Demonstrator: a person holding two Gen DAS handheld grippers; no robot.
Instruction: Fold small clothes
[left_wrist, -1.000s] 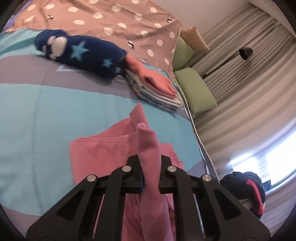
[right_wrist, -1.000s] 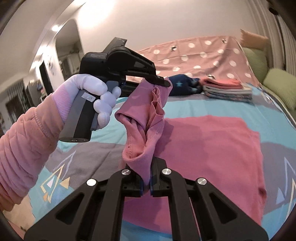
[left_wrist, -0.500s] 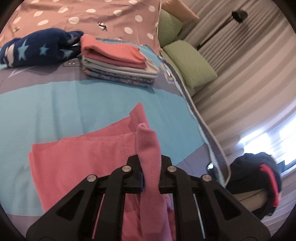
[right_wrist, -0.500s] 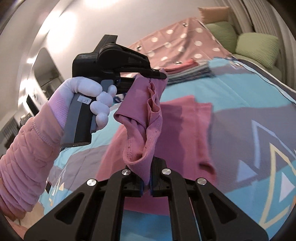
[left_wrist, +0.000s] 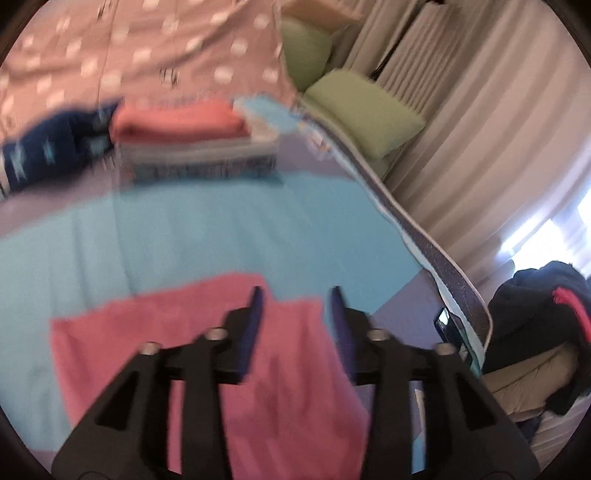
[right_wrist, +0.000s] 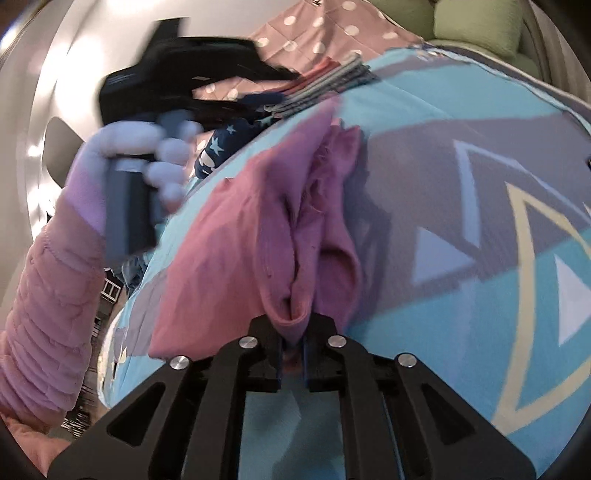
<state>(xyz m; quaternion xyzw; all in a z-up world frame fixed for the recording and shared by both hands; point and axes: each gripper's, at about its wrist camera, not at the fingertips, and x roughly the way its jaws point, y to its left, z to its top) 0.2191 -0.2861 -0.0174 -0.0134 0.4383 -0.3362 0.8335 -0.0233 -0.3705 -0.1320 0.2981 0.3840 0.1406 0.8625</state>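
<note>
Pink jersey cloth, a small soft garment (right_wrist: 236, 251), lies mostly flat on the bed's turquoise-and-grey patterned cover (left_wrist: 221, 229), with one edge bunched up into folds. Your right gripper (right_wrist: 293, 347) has its jaws pressed together on that bunched edge, so the fabric rises in wrinkled pleats from the cover to the jaws. Your left gripper (left_wrist: 295, 306) hangs just above the garment's flat part with its jaws spread wide and nothing between them; that view is blurred. From the right wrist view, your left hand (right_wrist: 147, 147) in a pale lilac glove grips the left tool's handle above the garment's far side. Beyond the garment, toward the spotted dusty-pink bedspread (left_wrist: 147, 48), sits a neat stack of folded clothes (left_wrist: 195, 147) topped by a coral piece, with a navy star-print plush item (left_wrist: 44, 151) right beside it. Green cushions (left_wrist: 362, 118) lie past the stack near the pale curtains (left_wrist: 480, 129).
</note>
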